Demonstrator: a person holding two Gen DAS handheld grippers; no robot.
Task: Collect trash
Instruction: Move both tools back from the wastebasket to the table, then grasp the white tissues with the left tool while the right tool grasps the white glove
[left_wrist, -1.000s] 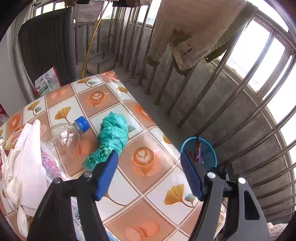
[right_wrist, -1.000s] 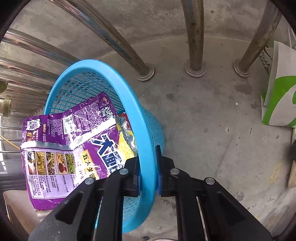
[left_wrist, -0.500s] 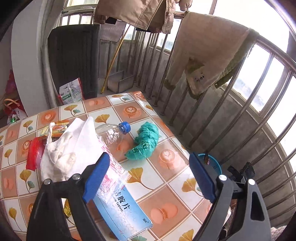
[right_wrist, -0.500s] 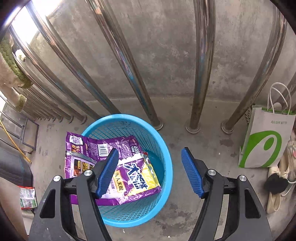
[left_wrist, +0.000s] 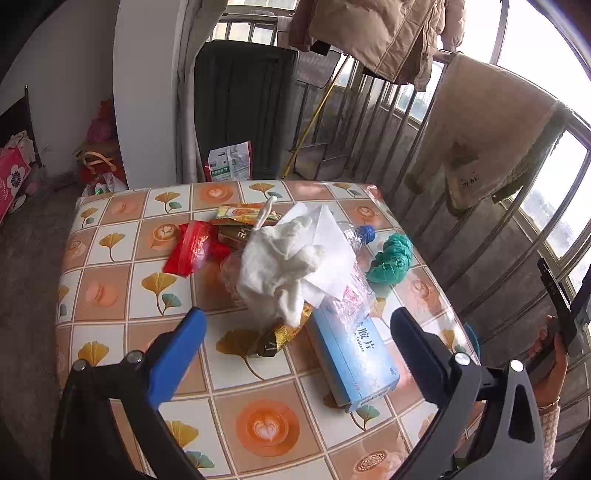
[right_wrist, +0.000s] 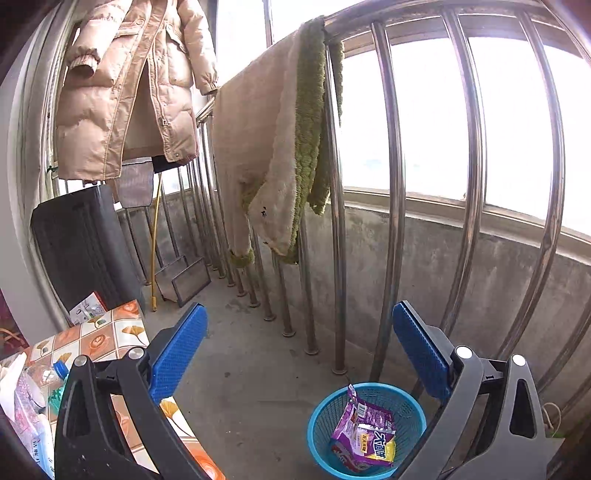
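Purple wrapper (right_wrist: 364, 434) in blue basket (right_wrist: 321, 428); left tool (left_wrist: 297, 343) and right tool (right_wrist: 299, 341) both opening, empty.

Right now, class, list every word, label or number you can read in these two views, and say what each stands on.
"Tablets", partly cut off, beside Chinese characters I cannot read surely: on the light blue box on the table.
Large Chinese characters, too blurred to read: on the purple snack bag in the blue basket.
Small dark mark, unreadable: on the beige garment over the railing.
Print too small to read: the green and white bag behind the table.
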